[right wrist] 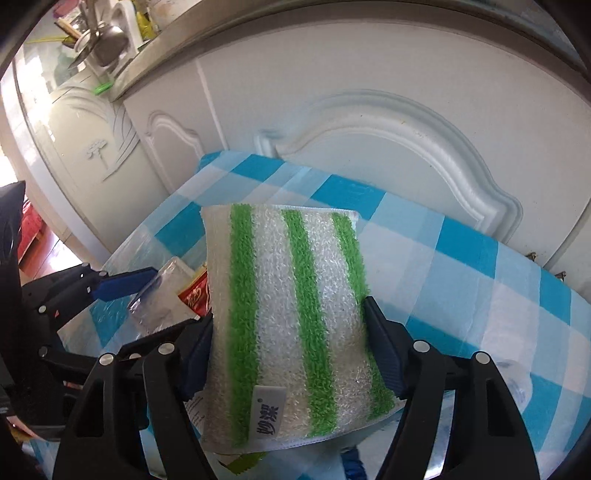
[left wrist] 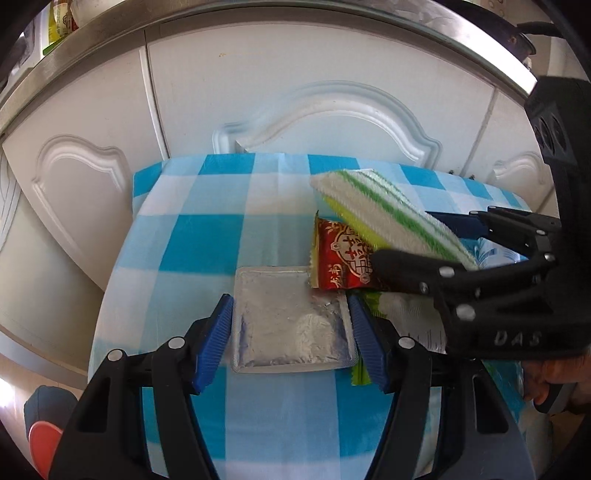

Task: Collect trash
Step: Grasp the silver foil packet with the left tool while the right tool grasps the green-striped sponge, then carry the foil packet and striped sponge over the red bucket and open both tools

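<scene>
A flat silver foil packet (left wrist: 291, 321) lies on the blue-and-white checked tablecloth (left wrist: 207, 236). My left gripper (left wrist: 290, 306) has its blue pads (left wrist: 218, 332) against the packet's two side edges. A red snack wrapper (left wrist: 341, 258) lies just beyond it to the right. My right gripper (right wrist: 290, 310) is shut on a green-and-white striped sponge cloth (right wrist: 291, 314), which is pinched in at the waist and held tilted above the red wrapper (right wrist: 195, 293). In the left wrist view the right gripper (left wrist: 406, 236) reaches in from the right with the sponge cloth (left wrist: 384, 218).
A green wrapper (left wrist: 360, 373) and a printed white paper (left wrist: 417, 325) lie under the right gripper. White cabinet doors (left wrist: 295, 74) rise directly behind the table, under a steel counter edge (left wrist: 92, 29). A hand (left wrist: 554, 373) holds the right gripper's grip.
</scene>
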Available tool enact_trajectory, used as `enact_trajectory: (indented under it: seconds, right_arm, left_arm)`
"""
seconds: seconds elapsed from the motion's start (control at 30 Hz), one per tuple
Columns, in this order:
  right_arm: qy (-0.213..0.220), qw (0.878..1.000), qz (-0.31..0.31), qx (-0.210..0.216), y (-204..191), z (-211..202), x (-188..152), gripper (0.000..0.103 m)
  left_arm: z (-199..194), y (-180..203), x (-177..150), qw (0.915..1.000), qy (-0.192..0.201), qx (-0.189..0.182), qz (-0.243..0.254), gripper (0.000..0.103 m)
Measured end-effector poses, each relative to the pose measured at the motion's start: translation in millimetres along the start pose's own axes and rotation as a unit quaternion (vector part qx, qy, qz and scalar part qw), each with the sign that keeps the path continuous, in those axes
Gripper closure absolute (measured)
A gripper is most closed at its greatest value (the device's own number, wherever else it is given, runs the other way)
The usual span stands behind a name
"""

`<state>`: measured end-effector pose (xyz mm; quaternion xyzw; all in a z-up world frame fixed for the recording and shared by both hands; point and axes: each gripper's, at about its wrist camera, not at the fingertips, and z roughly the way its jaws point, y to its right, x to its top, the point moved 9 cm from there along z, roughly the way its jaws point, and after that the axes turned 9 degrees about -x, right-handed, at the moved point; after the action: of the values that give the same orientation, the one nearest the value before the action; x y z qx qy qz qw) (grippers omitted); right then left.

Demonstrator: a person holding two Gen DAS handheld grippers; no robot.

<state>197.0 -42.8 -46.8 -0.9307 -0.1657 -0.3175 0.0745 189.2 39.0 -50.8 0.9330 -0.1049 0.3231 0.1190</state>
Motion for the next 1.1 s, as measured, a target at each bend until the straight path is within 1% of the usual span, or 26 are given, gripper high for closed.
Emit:
enact_trajectory:
  seconds: [0.2, 0.3, 0.43, 0.53, 0.63, 0.77, 0.9, 1.03, 1.1]
  right_arm:
    - [0.001, 1.000, 0.015, 0.018, -11.6, -34.2, -39.4, 0.032]
    - [0.003, 0.999, 0.027, 0.023, -18.1, -47.6, -57.5, 0.032]
    - [0.012, 0.998, 0.054, 0.028, -23.9, -71.7, -78.0, 0.034]
    - [0.028, 0.996, 0.079, 0.026, -26.6, -88.6, -87.6, 0.034]
    - [0.050, 0.993, 0.103, 0.016, -25.7, -107.3, -92.3, 0.035]
    - [0.083, 0.986, 0.141, 0.015, -25.8, -139.7, -98.3, 0.037]
    - [0.102, 0.982, 0.158, 0.007, -31.0, -162.6, -110.1, 0.037]
    - [0.117, 0.979, 0.169, -0.012, -33.6, -183.3, -135.5, 0.037]
    - [0.129, 0.974, 0.183, -0.034, -24.2, -201.1, -149.5, 0.037]
  left_arm:
    - [-22.5, 21.6, -33.2, 0.9997, -0.007, -0.016, 0.018, 0.039]
    - [-34.6, 32.1, -50.1, 0.9992, -0.009, -0.033, 0.019, 0.039]
    - [-53.4, 44.3, -72.0, 0.9975, -0.008, -0.070, -0.002, 0.039]
    - [-67.0, 47.9, -85.6, 0.9968, 0.003, -0.078, -0.015, 0.039]
    - [-80.5, 45.5, -94.6, 0.9957, 0.016, -0.086, -0.031, 0.039]
    - [-104.1, 41.7, -102.4, 0.9939, 0.036, -0.093, -0.046, 0.039]
    - [-123.7, 34.4, -119.0, 0.9932, 0.042, -0.092, -0.058, 0.039]
    - [-140.3, 21.0, -143.8, 0.9916, 0.042, -0.091, -0.082, 0.039]
    - [-145.5, 14.4, -154.2, 0.9915, 0.039, -0.087, -0.088, 0.039]
